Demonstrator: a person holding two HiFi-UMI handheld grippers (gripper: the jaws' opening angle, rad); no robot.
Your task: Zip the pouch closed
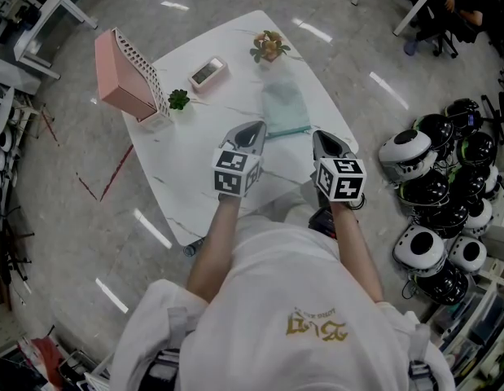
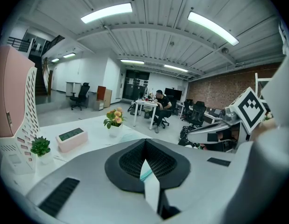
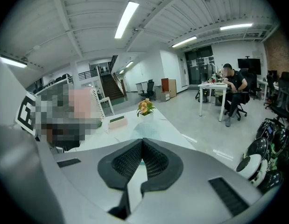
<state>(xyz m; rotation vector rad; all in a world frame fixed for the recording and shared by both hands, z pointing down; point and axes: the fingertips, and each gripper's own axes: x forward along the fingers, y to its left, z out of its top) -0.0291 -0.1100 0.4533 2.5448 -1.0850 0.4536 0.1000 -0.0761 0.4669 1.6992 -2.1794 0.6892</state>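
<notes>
A pale teal pouch (image 1: 284, 108) lies flat on the white table (image 1: 186, 177), its zipper edge toward me. My left gripper (image 1: 253, 129) hovers by the pouch's near left corner, jaws shut with nothing seen held. In the left gripper view its pads (image 2: 145, 141) meet, and a teal sliver of pouch (image 2: 145, 172) shows below them. My right gripper (image 1: 326, 137) is at the table's right edge, just right of the pouch's near end, also shut and empty. The right gripper view has the closed tips (image 3: 142, 141) with the pouch (image 3: 149, 133) just beyond.
A pink perforated stand (image 1: 125, 76), a small green plant (image 1: 179, 98), a pink desk clock (image 1: 207, 72) and a flower pot (image 1: 269, 46) stand at the table's far side. Several helmets (image 1: 439, 202) lie on the floor to the right. A person sits at a distant desk (image 3: 233, 92).
</notes>
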